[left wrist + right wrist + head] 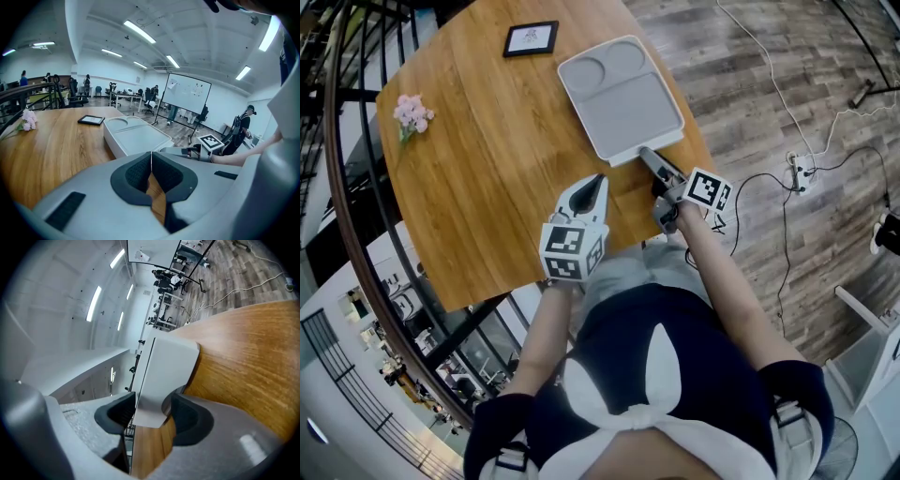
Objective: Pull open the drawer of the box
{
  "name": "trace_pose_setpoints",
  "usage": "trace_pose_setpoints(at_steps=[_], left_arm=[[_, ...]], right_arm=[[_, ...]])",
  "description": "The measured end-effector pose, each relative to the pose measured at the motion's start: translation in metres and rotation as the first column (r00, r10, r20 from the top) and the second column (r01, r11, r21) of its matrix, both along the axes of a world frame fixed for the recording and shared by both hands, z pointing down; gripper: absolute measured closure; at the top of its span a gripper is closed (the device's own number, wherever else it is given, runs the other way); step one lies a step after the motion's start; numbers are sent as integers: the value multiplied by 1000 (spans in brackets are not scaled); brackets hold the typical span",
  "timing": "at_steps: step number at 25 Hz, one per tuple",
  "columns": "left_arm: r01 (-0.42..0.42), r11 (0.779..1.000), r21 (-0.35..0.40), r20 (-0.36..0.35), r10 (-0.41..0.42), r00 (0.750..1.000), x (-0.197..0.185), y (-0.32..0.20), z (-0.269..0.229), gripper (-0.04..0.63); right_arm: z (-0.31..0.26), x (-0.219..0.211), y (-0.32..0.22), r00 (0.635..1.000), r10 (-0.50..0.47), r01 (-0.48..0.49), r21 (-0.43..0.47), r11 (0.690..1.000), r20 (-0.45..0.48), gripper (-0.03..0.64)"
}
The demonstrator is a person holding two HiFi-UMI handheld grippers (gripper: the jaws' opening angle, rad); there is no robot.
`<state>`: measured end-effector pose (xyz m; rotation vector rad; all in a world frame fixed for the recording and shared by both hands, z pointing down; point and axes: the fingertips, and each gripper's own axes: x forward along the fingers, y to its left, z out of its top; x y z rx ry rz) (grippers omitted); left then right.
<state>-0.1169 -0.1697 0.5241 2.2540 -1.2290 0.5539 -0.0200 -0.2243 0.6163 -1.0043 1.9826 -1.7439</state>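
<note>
While the right gripper has its fingers clamped on the near edge of the grey box on the tabletop, the drawer looks not yet drawn out, so the whole pull remains, and the left gripper hovers beside it, fingers pressed together on nothing.

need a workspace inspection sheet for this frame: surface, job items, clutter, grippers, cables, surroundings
Surface: round wooden table.
Job's things: grey box lies flat on the table's right part; no drawer seen pulled out.
Clutter: small framed picture beyond the box; pink flowers near the left edge.
Grippers: left gripper jaws together, empty, over the table; right gripper jaws closed on the box's near edge.
Cables: cables and a power strip on the floor right of the table; nothing seen on the table.
Surroundings: black railing left of the table; wood-plank floor; open office with people far off.
</note>
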Motion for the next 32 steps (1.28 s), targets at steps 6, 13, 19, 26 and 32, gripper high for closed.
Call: trace_pose_setpoints(at_steps=[6, 13, 19, 26, 32], left_arm=[[2, 1000, -1, 2, -2, 1000, 2, 4, 0, 574], [8, 1000, 1, -2, -8, 1000, 2, 4, 1, 574], [20, 1000, 2, -7, -20, 1000, 1, 4, 1, 574], [28, 1000, 4, -9, -28, 1000, 0, 6, 1, 574], [34, 999, 7, -7, -34, 999, 3, 10, -3, 574]], right_arm=[[1, 0, 1, 999, 21, -20, -19, 1000, 48, 428], [10, 4, 9, 995, 77, -70, -108, 992, 60, 443], [7, 2, 7, 992, 86, -76, -105, 992, 93, 451], [9, 2, 9, 990, 86, -74, -111, 991, 113, 457], [5, 7, 13, 989, 84, -71, -109, 991, 119, 457]])
